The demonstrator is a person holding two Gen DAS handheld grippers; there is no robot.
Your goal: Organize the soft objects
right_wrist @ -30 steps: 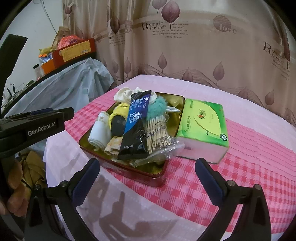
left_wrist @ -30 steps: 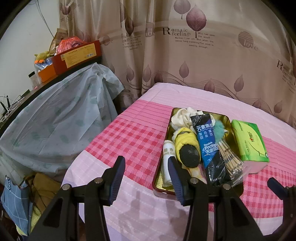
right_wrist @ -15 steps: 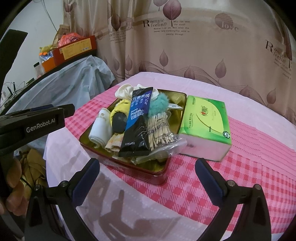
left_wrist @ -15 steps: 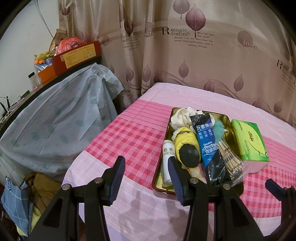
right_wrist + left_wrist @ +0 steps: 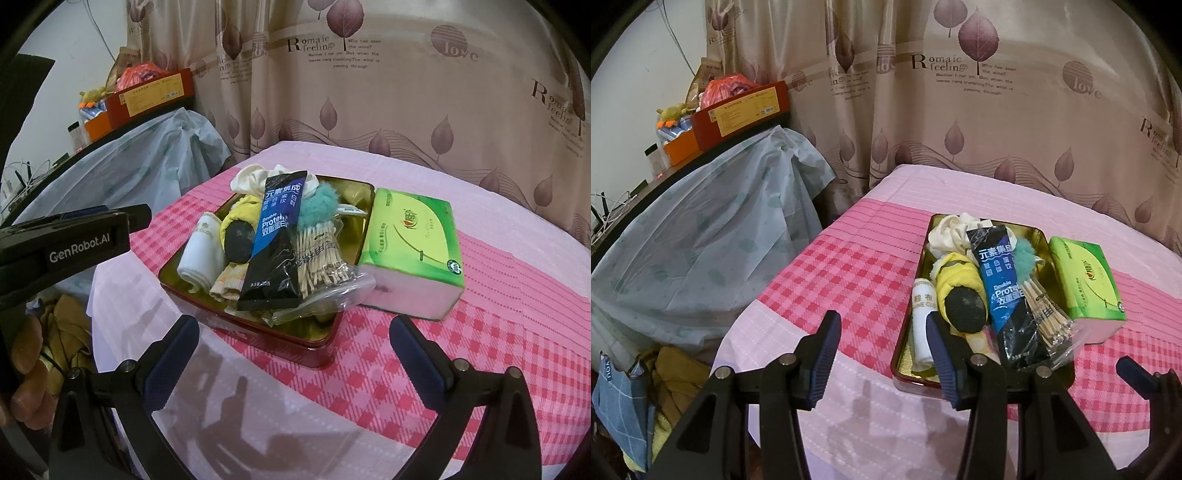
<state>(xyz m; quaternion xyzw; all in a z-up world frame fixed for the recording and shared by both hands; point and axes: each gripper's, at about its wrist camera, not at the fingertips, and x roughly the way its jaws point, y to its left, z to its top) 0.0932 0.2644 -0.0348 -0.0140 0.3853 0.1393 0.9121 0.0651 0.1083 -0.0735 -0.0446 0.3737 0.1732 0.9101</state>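
A red tin with a gold inside (image 5: 325, 334) (image 5: 905, 373) stands on the pink checked bed. It holds a white rolled cloth (image 5: 201, 254), a yellow and black soft item (image 5: 240, 229), a white fabric bundle (image 5: 247, 181), a teal pompom (image 5: 319, 201), a black and blue sachet (image 5: 275, 243) and a bag of cotton swabs (image 5: 319, 258). A green tissue pack (image 5: 413, 243) lies right of the tin. My left gripper (image 5: 882, 354) is open and empty at the tin's near left corner. My right gripper (image 5: 291, 362) is open wide and empty, in front of the tin.
A patterned curtain (image 5: 369, 92) hangs behind the bed. A shelf draped in pale plastic (image 5: 701, 240) stands left, with red and orange boxes (image 5: 738, 110) on top. Bags and cloth (image 5: 639, 387) lie on the floor at lower left. The left gripper's body (image 5: 66, 247) shows in the right wrist view.
The right gripper has moved slightly closer to the tin. The left gripper has barely moved. Both stay open.
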